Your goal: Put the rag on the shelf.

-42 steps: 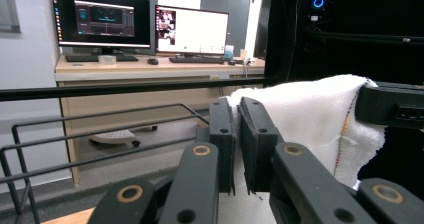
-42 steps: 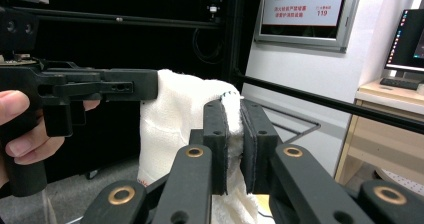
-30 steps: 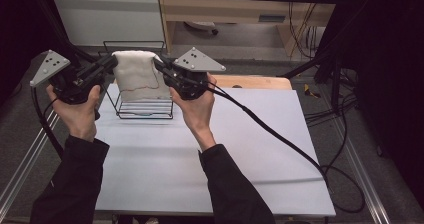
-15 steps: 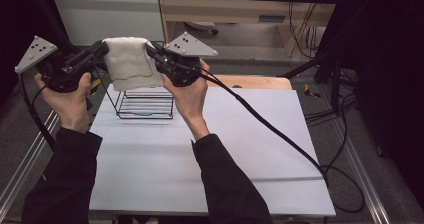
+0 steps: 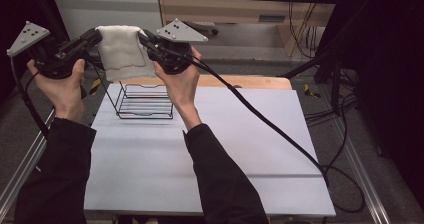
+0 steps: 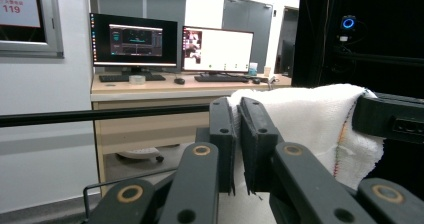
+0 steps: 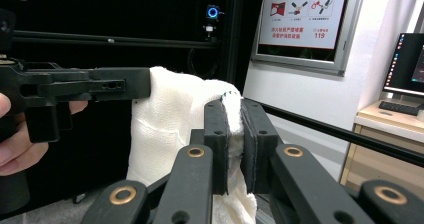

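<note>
**Black tongs, black sleeves**

Both arms wear long black sleeves. The left tongs (image 5: 95, 34) and right tongs (image 5: 142, 36) are black, each topped by a grey three-cornered plate with small dark dots. Brass-ringed pivots sit on the black linkage bars. A thick black cable trails from the right tongs toward five o'clock.
</note>
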`<move>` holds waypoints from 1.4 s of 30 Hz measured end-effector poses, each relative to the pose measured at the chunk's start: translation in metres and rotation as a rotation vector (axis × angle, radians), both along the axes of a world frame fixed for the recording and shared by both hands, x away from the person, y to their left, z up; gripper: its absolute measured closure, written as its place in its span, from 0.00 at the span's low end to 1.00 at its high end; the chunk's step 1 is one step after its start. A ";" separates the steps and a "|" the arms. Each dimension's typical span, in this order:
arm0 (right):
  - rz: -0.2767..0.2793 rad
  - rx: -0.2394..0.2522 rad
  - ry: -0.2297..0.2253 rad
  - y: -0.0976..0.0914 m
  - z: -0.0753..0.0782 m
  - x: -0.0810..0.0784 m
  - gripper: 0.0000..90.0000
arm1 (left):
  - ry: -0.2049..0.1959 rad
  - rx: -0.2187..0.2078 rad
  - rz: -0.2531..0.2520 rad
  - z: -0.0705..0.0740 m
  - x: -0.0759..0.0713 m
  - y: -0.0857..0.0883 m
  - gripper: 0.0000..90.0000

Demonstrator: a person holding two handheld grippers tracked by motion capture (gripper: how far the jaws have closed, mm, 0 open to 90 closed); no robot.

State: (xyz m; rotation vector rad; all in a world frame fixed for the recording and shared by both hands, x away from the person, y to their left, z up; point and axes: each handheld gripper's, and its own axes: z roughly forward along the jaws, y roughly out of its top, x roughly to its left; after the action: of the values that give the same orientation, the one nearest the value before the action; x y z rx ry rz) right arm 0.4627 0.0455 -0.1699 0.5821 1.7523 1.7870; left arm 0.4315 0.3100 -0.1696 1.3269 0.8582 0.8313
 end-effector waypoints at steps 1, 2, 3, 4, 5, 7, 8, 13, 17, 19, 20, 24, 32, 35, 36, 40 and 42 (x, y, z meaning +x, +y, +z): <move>0.001 0.002 0.000 0.001 0.001 0.002 0.92 | 0.001 0.000 0.003 0.001 0.002 0.001 0.94; 0.001 0.002 -0.003 0.002 0.002 0.003 0.92 | 0.001 0.000 0.005 0.001 0.004 0.002 0.94; 0.001 0.005 -0.001 0.004 0.003 0.005 0.92 | 0.002 0.000 0.005 0.002 0.006 0.003 0.94; 0.000 0.003 -0.005 0.005 0.004 0.006 0.92 | 0.002 -0.003 0.007 0.003 0.007 0.005 0.94; 0.000 0.003 -0.004 0.006 0.005 0.008 0.92 | 0.002 -0.004 0.008 0.003 0.009 0.006 0.94; 0.001 0.000 -0.006 0.009 0.006 0.011 0.92 | 0.004 0.003 0.015 0.005 0.014 0.008 0.94; 0.002 0.003 -0.007 0.010 0.007 0.012 0.92 | 0.005 0.003 0.016 0.006 0.016 0.009 0.94; -0.004 -0.007 -0.007 0.017 0.010 0.019 0.92 | 0.010 0.002 0.023 0.009 0.028 0.013 0.94; -0.009 -0.008 -0.013 0.021 0.013 0.025 0.92 | 0.011 0.002 0.025 0.013 0.037 0.016 0.94; -0.008 -0.008 -0.014 0.022 0.014 0.029 0.92 | 0.011 0.001 0.025 0.016 0.041 0.017 0.94; -0.009 -0.007 -0.011 0.023 0.015 0.030 0.92 | 0.012 0.005 0.027 0.016 0.043 0.017 0.94; -0.013 -0.002 -0.005 0.027 0.015 0.039 0.92 | 0.019 0.015 0.037 0.018 0.053 0.019 0.94; -0.022 -0.012 0.005 0.033 0.014 0.055 0.92 | 0.034 0.001 0.039 0.013 0.070 0.024 0.94; -0.025 -0.013 0.012 0.034 0.012 0.060 0.92 | 0.039 -0.006 0.037 0.009 0.075 0.025 0.94; -0.026 -0.011 0.015 0.035 0.011 0.061 0.92 | 0.039 -0.005 0.037 0.008 0.077 0.025 0.94; -0.034 -0.025 0.027 0.035 0.008 0.068 0.92 | 0.046 -0.004 0.034 0.004 0.082 0.026 0.94; -0.036 -0.030 0.034 0.035 0.007 0.071 0.92 | 0.056 -0.008 0.033 0.002 0.085 0.026 0.94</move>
State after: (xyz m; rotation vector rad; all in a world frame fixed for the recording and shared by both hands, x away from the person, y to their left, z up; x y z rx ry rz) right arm 0.5337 0.0809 -0.1631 0.6310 1.7770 1.7336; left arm 0.5168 0.3361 -0.1675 1.3380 0.9287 0.8188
